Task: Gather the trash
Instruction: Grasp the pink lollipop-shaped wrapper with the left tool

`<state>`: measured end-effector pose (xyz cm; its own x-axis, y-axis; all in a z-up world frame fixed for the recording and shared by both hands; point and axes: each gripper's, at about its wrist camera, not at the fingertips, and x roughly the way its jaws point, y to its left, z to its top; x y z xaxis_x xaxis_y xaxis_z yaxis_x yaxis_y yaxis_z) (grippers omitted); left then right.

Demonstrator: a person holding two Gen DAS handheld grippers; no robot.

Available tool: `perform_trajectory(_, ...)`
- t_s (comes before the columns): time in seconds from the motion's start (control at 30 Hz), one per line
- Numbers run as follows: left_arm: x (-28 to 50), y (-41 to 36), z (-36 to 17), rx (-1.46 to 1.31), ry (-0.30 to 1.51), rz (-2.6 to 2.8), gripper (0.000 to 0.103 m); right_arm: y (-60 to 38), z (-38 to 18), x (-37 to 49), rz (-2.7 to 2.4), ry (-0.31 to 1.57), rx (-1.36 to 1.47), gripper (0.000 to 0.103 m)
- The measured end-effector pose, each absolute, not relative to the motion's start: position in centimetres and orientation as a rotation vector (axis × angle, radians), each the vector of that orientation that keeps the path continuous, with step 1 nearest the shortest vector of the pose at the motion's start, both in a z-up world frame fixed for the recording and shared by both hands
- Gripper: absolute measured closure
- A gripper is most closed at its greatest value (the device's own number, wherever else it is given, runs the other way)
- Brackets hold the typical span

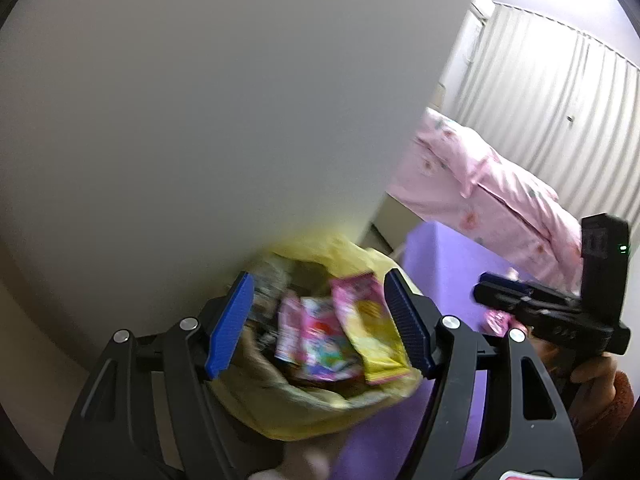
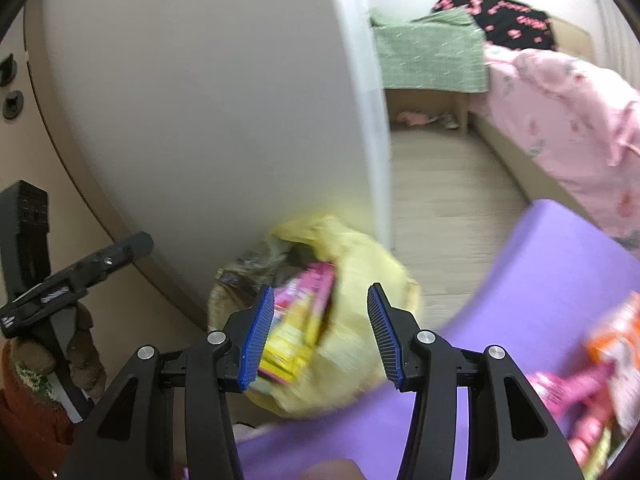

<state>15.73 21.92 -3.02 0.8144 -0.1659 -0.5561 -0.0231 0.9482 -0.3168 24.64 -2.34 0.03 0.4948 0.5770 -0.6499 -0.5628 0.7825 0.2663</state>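
Observation:
A yellow trash bag (image 1: 320, 408) sits on the floor against a white wall, its mouth holding several bright snack wrappers (image 1: 320, 344). My left gripper (image 1: 320, 320) hovers open over the bag with nothing between its blue pads. My right gripper (image 2: 322, 336) is also open above the bag (image 2: 360, 344); a pink and yellow wrapper (image 2: 296, 332) lies blurred at the bag's mouth beside its left pad, not pinched. In the left wrist view the right gripper (image 1: 486, 286) reaches in from the right. In the right wrist view the left gripper (image 2: 136, 246) is off to the left, away from the bag.
A purple mat (image 2: 560, 280) lies right of the bag with pink (image 2: 560, 392) and orange (image 2: 616, 340) wrappers on it. A bed with pink bedding (image 2: 568, 120) stands beyond, past wooden floor (image 2: 440, 208). The white wall (image 1: 220, 120) rises close behind the bag.

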Motion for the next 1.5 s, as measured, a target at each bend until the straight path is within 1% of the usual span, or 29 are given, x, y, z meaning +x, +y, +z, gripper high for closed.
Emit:
perform_trajectory(0.37,17.9,11.1,-5.6,-0.239,0.707,-0.396,0.039,-17.0,-0.1,19.3,0.339,0.741,0.049,0.057)
perform_trajectory(0.57,19.2,4.6,-6.6,-0.18,0.732,-0.596,0.039,-23.0,-2.4,17.6,0.215,0.779,0.096,0.057)
perform_trajectory(0.7,21.7,0.7,-7.3,-0.123,0.748,-0.679,0.039,-26.3,-3.8,16.1,0.164,0.798,0.151,0.057)
perform_trajectory(0.8,24.1,-3.0,-8.5,-0.03,0.772,-0.726,0.039,-28.0,-4.5,15.3,0.144,0.804,0.201,0.057)
perform_trajectory(0.87,25.5,-5.9,-9.3,0.083,0.779,-0.746,0.039,-28.2,-4.8,15.0,0.143,0.809,0.206,0.057)
perform_trajectory(1.0,27.9,-9.3,-10.9,0.203,0.818,-0.733,0.039,-28.9,-5.1,13.9,0.137,0.812,0.205,0.057)
perform_trajectory(1.1,29.3,-10.1,-11.9,0.198,0.883,-0.704,0.04,-29.2,-5.3,13.4,0.133,0.819,0.221,0.057)
perform_trajectory(1.13,29.6,-10.1,-12.1,0.184,0.907,-0.697,0.05,-29.2,-5.3,13.5,0.134,0.823,0.219,0.057)
perform_trajectory(1.17,29.7,-10.0,-12.3,0.16,0.931,-0.696,0.055,-29.1,-5.5,13.4,0.133,0.829,0.212,0.057)
perform_trajectory(1.37,26.6,-7.3,-12.1,0.082,0.974,-0.661,0.055,-28.2,-6.4,14.0,0.166,0.854,0.219,0.057)
perform_trajectory(1.4,25.7,-6.6,-12.0,0.068,0.984,-0.653,0.055,-27.9,-6.5,14.2,0.177,0.859,0.223,0.056)
perform_trajectory(1.47,23.7,-5.7,-11.7,0.064,0.984,-0.634,0.055,-27.5,-6.9,14.5,0.19,0.868,0.225,0.051)
perform_trajectory(1.5,22.7,-5.2,-11.7,0.074,0.98,-0.611,0.055,-27.1,-7.0,14.7,0.198,0.872,0.222,0.05)
